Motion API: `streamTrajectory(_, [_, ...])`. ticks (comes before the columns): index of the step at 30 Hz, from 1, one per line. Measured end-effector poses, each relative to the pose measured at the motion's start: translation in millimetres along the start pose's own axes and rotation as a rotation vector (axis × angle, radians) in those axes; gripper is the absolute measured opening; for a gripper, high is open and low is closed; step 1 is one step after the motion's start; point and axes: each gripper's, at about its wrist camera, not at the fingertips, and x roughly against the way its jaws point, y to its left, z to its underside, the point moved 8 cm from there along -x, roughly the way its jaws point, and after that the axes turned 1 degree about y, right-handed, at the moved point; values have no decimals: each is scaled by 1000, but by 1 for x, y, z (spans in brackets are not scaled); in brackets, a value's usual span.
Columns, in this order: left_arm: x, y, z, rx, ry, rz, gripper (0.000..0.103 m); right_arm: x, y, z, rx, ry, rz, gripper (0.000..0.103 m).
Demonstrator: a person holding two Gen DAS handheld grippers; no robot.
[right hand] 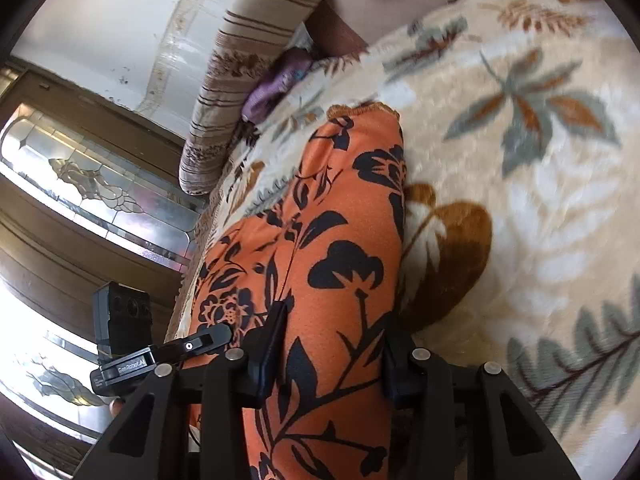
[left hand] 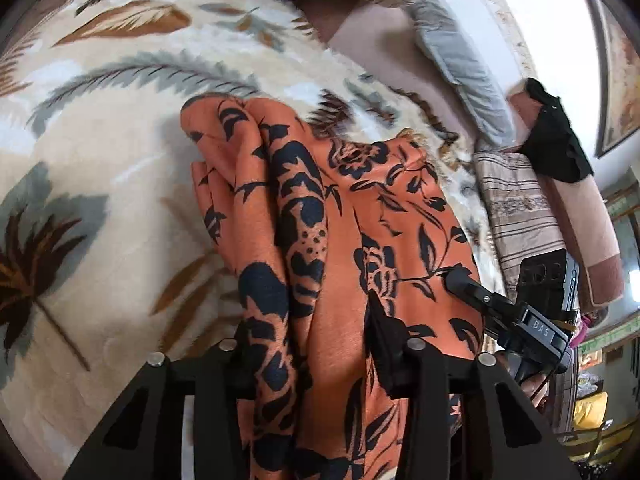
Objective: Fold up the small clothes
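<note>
An orange garment with a black flower print (left hand: 332, 216) hangs bunched over a cream leaf-patterned blanket (left hand: 120, 184). My left gripper (left hand: 316, 344) is shut on its near edge, with cloth draped over both fingers. In the left wrist view my right gripper (left hand: 460, 280) pinches the same garment at its right side. In the right wrist view the orange garment (right hand: 320, 248) runs between my right gripper's (right hand: 332, 344) fingers, which are shut on it. The left gripper (right hand: 208, 338) shows at lower left, holding the cloth's left edge. The garment's far end rests on the blanket (right hand: 520, 200).
A striped beige bolster (right hand: 248, 64) and a purple cloth (right hand: 276, 84) lie at the blanket's far edge. In the left wrist view a grey pillow (left hand: 460, 64), a black item (left hand: 556, 136) and a striped cushion (left hand: 516, 212) sit at the right. Glass-panelled doors (right hand: 88, 192) stand at the left.
</note>
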Motion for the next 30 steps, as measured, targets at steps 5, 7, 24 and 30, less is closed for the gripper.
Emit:
streamTrajectory(5, [-11, -38, -1, -70, -12, 22, 41, 34, -4, -13, 52, -83, 45, 42])
streamTrajectory(7, [-18, -54, -2, -103, -23, 21, 41, 45, -11, -17, 47, -109, 54, 42])
streamTrajectory(24, [-70, -84, 14, -156, 77, -82, 44, 73, -88, -13, -98, -75, 106, 42])
streamTrajectory(30, [-72, -79, 16, -187, 92, -145, 54, 70, -109, -11, -154, -36, 156, 61])
